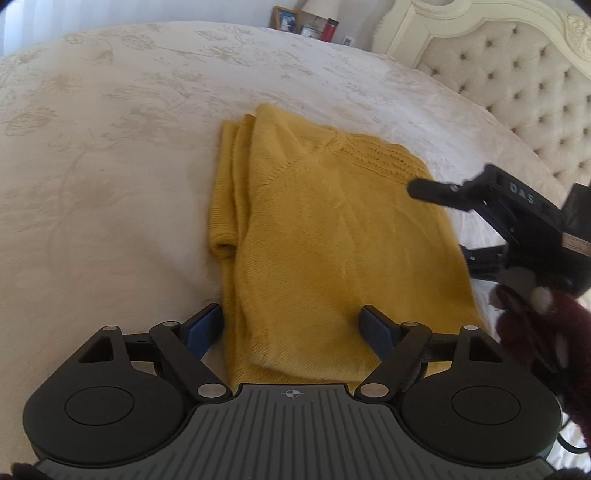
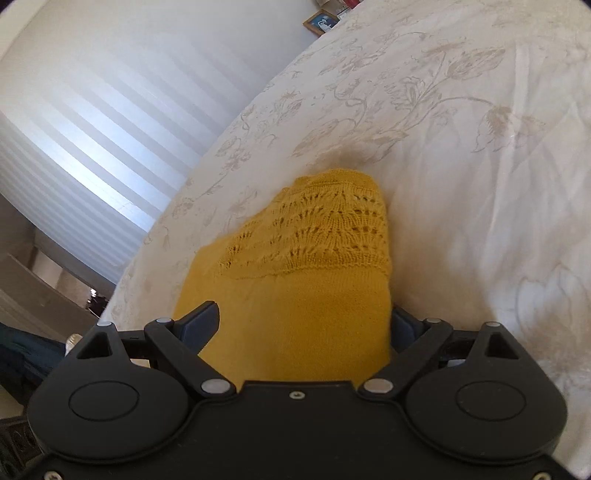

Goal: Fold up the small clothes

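On the cream floral bedspread (image 1: 122,155), a folded mustard knit top (image 1: 332,236) lies flat.

Its long axis runs from the left gripper (image 1: 293,328) away toward the nightstand clutter, lace-knit yoke (image 2: 325,229) at the far end, beside the tufted headboard (image 1: 517,92). Left jaws stand apart, straddling the near hem without pressing it. The right gripper (image 2: 306,325) has the cloth between wide-spread fingers; whether they clamp it I cannot tell. A red bottle (image 1: 330,29) and picture frame (image 1: 286,18) stand beyond the bed.

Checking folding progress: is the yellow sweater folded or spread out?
Folded. The yellow sweater lies as a narrow stack on the bedspread, with layered edges showing along its left side.
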`<state>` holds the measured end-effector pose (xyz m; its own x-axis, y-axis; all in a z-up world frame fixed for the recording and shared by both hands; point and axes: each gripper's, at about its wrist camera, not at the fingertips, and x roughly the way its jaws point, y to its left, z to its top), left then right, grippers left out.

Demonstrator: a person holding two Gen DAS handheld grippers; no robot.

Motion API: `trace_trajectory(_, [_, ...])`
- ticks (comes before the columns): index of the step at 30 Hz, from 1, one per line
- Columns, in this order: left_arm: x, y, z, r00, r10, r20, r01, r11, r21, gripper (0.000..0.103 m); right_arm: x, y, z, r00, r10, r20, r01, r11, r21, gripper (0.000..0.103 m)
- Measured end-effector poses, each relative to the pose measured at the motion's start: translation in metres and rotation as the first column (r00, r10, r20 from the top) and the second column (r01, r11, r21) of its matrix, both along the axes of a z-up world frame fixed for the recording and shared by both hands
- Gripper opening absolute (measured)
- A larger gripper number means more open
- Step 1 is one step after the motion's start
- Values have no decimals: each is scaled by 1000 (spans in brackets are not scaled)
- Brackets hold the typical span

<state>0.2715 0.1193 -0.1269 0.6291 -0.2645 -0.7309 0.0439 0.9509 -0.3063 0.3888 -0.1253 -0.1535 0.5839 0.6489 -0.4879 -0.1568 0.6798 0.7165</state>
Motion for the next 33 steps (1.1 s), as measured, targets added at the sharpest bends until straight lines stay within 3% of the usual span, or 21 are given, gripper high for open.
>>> trace_trajectory(2, [4,1,-2,1000,-7,-3,7,1000,-30,83,3,2,0,1000,-7,-7,7,1000,12,82])
trace_trajectory(3, [4,3,-2,1000,-2,1,2,999,-54,79,3,2,1,1000,-15,-17,15,1000,1,62])
trace_trajectory(4, [4,6,-2,1000,0,5,0,996,-88,46,2,2,1,999,-21,-30,21,1000,-15,46])
trace_trajectory(5, [4,10,-3,1000,0,-11,-1,992,-129,17,1,0,1,999,-24,-44,23,1000,-17,46])
trace_trajectory(7, [6,19,-8,997,7,-79,-28,963,-267,16,-7,-2,9,999,-34,-33,33,999,-31,42])
trace_trajectory(11, [-10,16,0,995,2,-95,-30,956,-292,16,-26,-10,36,999,-33,-32,30,996,-82,37])
trace_trajectory(14, [-28,13,4,992,-18,-129,-32,924,-381,16,-46,-20,56,999,-24,-37,18,989,-145,36])
trace_trajectory(17, [-45,-5,8,990,-81,-117,30,923,-383,16,-68,-35,71,998,-18,-55,6,980,-200,36])
trace_trajectory(24, [-68,-28,25,983,-163,-89,102,873,-477,16,-106,-66,96,991,-48,-123,16,968,-249,37])
trace_trajectory(27, [-72,-42,10,973,-166,-161,94,921,-378,20,-106,-67,83,988,-73,-137,19,931,-364,47])
trace_trajectory(29, [-78,-48,-5,956,-174,-236,103,953,-285,20,-108,-70,65,978,-119,-169,30,892,-452,49])
trace_trajectory(31, [-90,-47,-18,950,-183,-254,125,966,-226,22,-117,-74,60,980,-129,-152,40,873,-486,55])
trace_trajectory(33, [-98,-41,-21,949,-179,-259,119,966,-231,22,-132,-78,69,987,-132,-93,70,870,-489,56])
